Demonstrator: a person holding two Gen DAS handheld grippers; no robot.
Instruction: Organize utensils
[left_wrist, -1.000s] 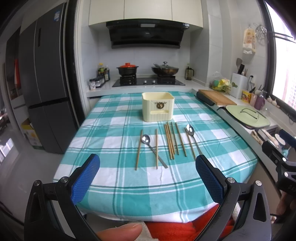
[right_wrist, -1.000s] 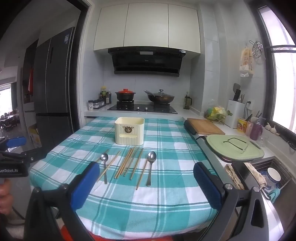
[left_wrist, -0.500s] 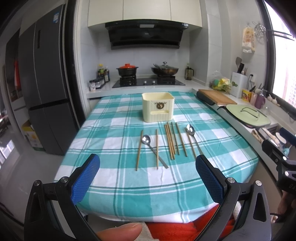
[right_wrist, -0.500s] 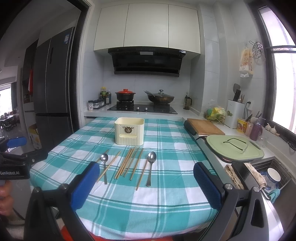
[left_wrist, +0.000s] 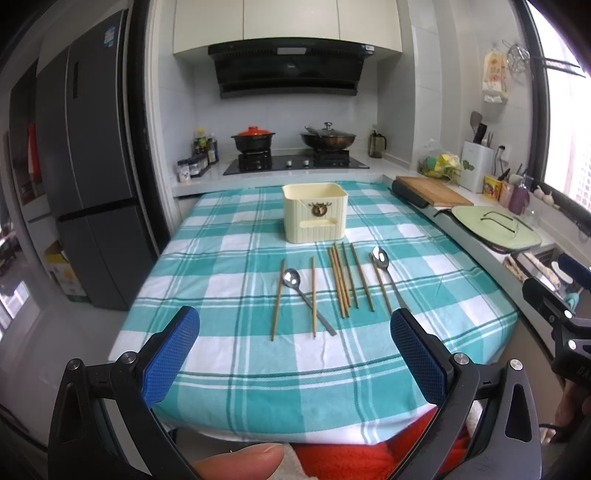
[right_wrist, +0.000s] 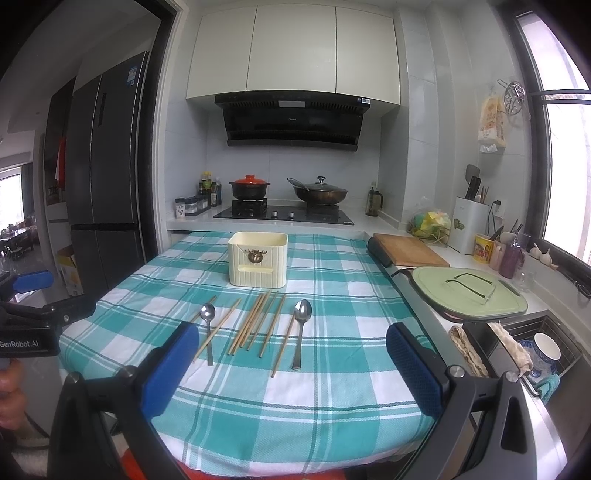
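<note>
Chopsticks (left_wrist: 345, 282) and two spoons (left_wrist: 291, 277) are lying loose on the checked desk (left_wrist: 229, 266) before the cream holder (left_wrist: 314, 213) while you are holding the left gripper (left_wrist: 295, 354) and right gripper (right_wrist: 291, 363) spread wide, gripping nothing.

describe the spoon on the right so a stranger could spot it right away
On the teal checked tablecloth, look in front of the cream holder. The right spoon lies at the row's right end, beside one chopstick; the other spoon lies left, among the chopsticks.
</note>
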